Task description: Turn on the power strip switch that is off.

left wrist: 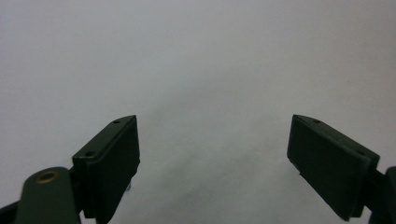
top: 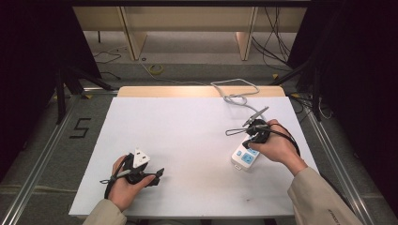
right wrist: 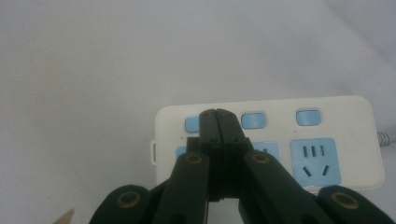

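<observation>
Your right gripper point(right wrist: 218, 114) has its fingers closed tight together, nothing between them, with the tips resting over the row of blue switches on the white power strip point(top: 245, 157), which lies on the right side of the counter point(top: 187, 140), its grey cable point(top: 234, 96) trailing to the far edge. The step in hand looks like pressing a switch point(right wrist: 194, 124) on the strip with the closed tips (whether they actually touch it, you cannot tell from here). Your left gripper point(left wrist: 215, 154) sits at the near left of the counter, fingers spread wide and empty, aimed at bare white surface. Next, you would likely push straight down on the switch, keeping the tips centred so they do not slide onto the neighbouring button point(right wrist: 254, 120), and steady the strip if it shifts.
</observation>
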The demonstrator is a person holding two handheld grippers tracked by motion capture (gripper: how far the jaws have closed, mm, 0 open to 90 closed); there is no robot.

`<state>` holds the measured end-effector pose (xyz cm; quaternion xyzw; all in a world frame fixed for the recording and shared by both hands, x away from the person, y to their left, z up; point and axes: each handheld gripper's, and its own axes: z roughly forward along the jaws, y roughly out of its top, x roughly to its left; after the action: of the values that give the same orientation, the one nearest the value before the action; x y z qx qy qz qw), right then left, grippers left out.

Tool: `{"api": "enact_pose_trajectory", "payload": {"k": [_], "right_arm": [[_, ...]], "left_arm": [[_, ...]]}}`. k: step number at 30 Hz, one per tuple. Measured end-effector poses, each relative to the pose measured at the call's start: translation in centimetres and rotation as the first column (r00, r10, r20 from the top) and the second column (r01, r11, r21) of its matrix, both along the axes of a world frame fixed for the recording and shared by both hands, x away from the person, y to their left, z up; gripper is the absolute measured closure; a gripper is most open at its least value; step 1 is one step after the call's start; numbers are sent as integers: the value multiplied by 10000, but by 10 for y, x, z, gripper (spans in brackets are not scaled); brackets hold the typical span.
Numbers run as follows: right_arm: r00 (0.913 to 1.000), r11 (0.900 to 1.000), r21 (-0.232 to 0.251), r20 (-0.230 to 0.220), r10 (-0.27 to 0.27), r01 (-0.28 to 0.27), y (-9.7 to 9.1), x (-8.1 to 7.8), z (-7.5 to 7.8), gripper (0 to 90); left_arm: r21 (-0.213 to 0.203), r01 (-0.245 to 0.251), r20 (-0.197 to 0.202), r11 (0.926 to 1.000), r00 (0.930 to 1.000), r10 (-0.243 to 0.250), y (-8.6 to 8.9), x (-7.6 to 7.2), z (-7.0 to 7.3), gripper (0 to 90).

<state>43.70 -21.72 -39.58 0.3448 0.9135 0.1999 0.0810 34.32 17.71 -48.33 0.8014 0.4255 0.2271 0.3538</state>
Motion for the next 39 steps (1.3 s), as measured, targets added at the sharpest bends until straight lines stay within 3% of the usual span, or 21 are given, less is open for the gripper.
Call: {"api": "enact_pose_trajectory", "payload": {"k": [39], "right_arm": [[9998, 9998, -187, -179, 91, -94, 11, 6, -9, 900]], "left_arm": [[11, 15, -1, 10000, 10000, -15, 0, 0, 0, 167]]}}
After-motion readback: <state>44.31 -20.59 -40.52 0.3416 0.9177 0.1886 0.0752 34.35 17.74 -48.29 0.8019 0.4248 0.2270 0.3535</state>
